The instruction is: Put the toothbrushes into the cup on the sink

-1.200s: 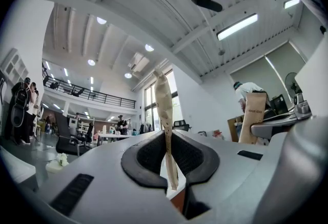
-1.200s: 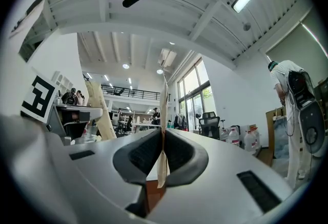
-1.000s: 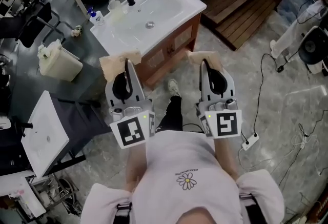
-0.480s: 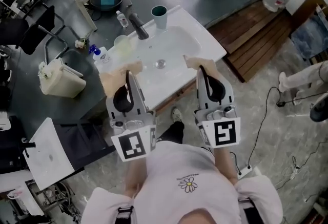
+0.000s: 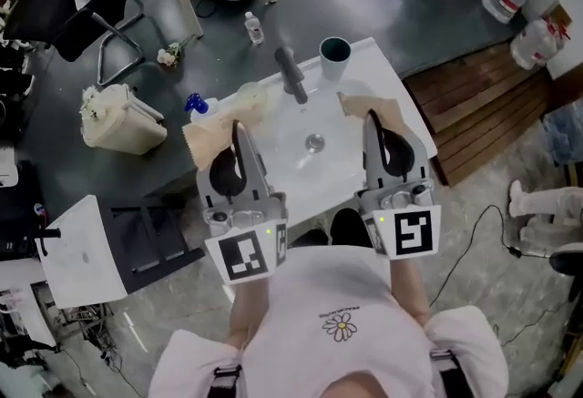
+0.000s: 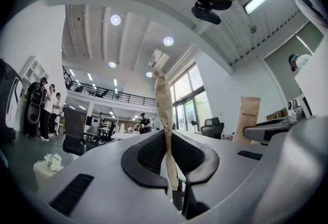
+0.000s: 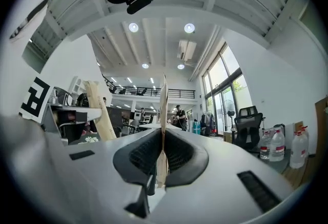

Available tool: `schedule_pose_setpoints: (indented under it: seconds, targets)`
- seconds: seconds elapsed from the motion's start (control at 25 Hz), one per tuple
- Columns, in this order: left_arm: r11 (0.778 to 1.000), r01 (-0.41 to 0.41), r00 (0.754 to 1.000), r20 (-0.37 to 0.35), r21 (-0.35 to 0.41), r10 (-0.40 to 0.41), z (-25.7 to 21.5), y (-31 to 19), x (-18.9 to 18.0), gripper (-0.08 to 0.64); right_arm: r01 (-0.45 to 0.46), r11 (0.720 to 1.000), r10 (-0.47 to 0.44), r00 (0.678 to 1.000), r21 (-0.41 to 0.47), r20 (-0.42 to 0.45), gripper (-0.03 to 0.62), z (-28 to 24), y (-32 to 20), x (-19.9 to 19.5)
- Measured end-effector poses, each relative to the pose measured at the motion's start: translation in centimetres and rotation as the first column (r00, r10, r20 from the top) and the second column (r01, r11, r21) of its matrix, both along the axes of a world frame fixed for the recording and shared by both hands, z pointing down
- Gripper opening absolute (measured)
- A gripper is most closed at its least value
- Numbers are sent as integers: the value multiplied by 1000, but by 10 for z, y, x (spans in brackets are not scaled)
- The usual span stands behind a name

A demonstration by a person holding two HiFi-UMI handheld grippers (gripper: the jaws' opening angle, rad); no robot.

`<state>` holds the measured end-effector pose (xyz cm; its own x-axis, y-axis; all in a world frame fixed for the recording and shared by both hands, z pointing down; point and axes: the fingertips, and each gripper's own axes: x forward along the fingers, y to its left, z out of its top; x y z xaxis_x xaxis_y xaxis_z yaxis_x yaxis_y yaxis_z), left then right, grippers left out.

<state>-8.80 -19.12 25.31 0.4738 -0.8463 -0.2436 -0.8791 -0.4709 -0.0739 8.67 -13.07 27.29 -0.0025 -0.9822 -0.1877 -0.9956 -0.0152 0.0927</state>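
A white sink (image 5: 393, 77) lies below both grippers, with a dark faucet (image 5: 291, 74) at its back and a teal cup (image 5: 334, 57) on its back right corner. My left gripper (image 5: 239, 130) is shut on a brown paper-wrapped toothbrush (image 5: 211, 137) over the sink's left side. In the left gripper view the packet (image 6: 164, 110) stands upright, pinched between the jaws (image 6: 170, 166). My right gripper (image 5: 372, 119) is shut on a second paper-wrapped toothbrush (image 5: 363, 105) over the basin's right side. The right gripper view shows this one edge-on (image 7: 163, 115). Both grippers point upward, towards the ceiling.
A blue-capped bottle (image 5: 195, 102) and a clear bottle (image 5: 251, 96) stand on the sink's left edge. A beige canister (image 5: 115, 118) and a water bottle (image 5: 253, 26) sit on the floor behind. A spare white basin (image 5: 77, 250) lies at the left, a wooden platform (image 5: 492, 105) at the right.
The person has stepped up to the sink, which now lies directly under both grippers. Both grippers still hold their packets in the same pose.
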Motion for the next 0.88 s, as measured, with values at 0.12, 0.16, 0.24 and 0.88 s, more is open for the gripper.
schedule_pose_setpoints:
  seconds: [0.12, 0.16, 0.24, 0.88]
  targets:
    - [999, 36, 999, -5, -1, -36, -2, -12, 0, 38, 27, 1000, -26, 1000, 3, -6, 15, -4, -21, 2]
    - [999, 52, 999, -5, -1, -52, -3, -16, 0, 38, 47, 999, -47, 999, 4, -17, 15, -6, -27, 2]
    - [997, 79, 997, -4, 1, -79, -8, -23, 1, 38, 82, 997, -81, 996, 16, -39, 15, -14, -40, 4]
    - [917, 398, 917, 20, 29, -399, -12, -16, 26, 38, 325, 945, -323, 944, 26, -58, 15, -19, -93, 50]
